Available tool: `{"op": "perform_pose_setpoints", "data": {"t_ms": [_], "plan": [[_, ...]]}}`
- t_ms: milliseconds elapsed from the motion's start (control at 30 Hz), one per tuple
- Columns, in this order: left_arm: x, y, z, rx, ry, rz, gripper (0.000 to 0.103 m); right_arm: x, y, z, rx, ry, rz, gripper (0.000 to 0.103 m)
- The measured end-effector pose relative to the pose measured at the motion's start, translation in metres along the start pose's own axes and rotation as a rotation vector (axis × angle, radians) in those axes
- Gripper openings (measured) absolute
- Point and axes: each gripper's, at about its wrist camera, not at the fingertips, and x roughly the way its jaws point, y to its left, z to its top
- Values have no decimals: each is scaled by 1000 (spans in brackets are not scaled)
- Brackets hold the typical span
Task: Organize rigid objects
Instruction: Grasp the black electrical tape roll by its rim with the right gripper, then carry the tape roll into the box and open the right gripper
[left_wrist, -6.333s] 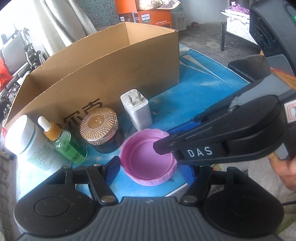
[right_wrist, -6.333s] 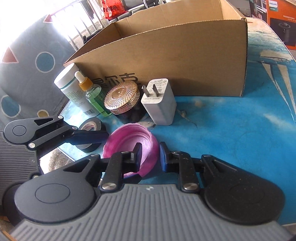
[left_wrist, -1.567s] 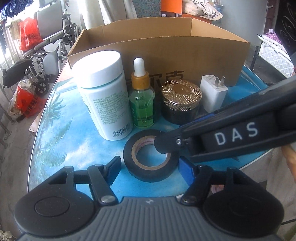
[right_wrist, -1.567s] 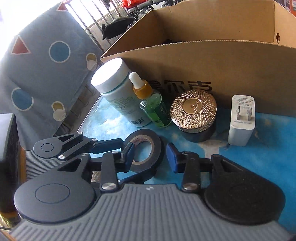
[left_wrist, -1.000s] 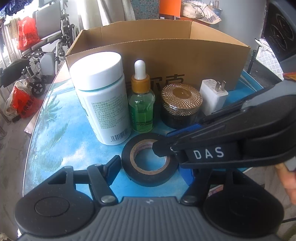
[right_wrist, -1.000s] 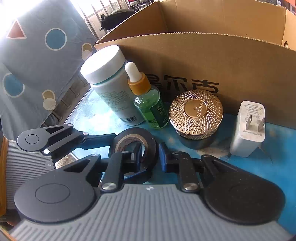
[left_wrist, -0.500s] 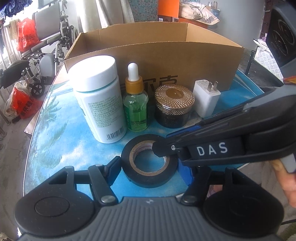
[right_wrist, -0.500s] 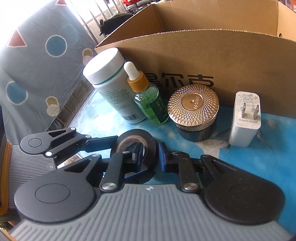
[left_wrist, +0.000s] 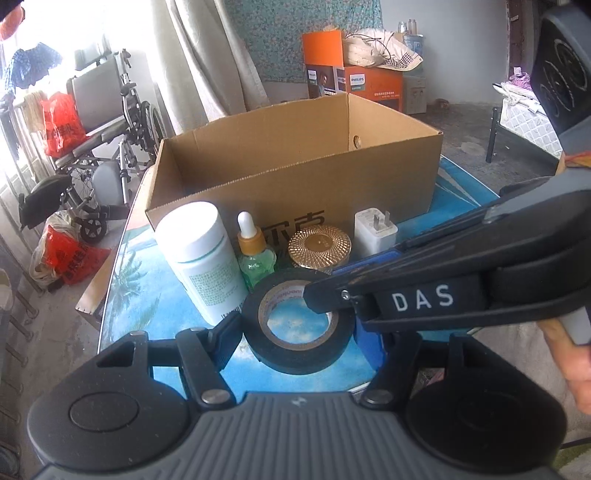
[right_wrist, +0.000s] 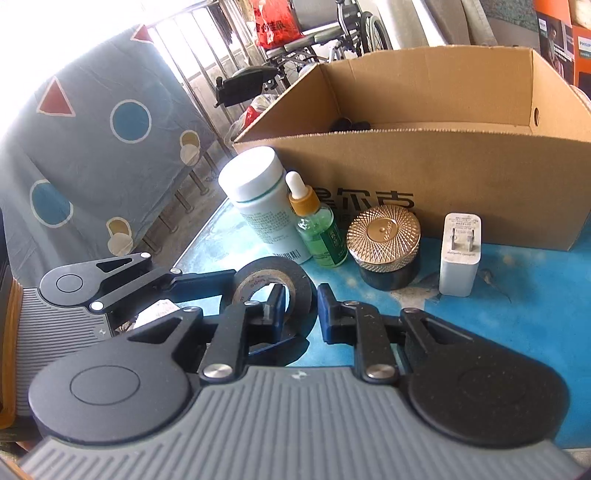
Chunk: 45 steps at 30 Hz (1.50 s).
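Left wrist view: my left gripper angles down, its jaws straddling the black tape roll; contact there unclear. My right gripper, marked "DAS", pinches the roll's wall above the blue table. An orange box reads "PHILIPS".
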Motion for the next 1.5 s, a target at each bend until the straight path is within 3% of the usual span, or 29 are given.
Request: {"op": "perform_pose_setpoints", "data": {"t_ms": [367, 600, 800, 1033, 1267, 1500], "plan": [[-33, 13, 68, 3, -128, 42, 67, -58, 15, 60, -125, -176, 18, 18], [-20, 36, 132, -14, -123, 35, 67, -68, 5, 132, -176, -195, 25, 18], [30, 56, 183, -25, -28, 2, 67, -37, -28, 205, -158, -94, 30, 19], [127, 84, 223, -55, 163, -59, 67, 49, -86, 271, -63, 97, 15, 20], [217, 102, 228, -68, 351, -87, 67, 149, -134, 274, 52, 288, 5, 20], [274, 104, 216, -61, 462, -110, 67, 212, -164, 261, 118, 403, -12, 20]]}}
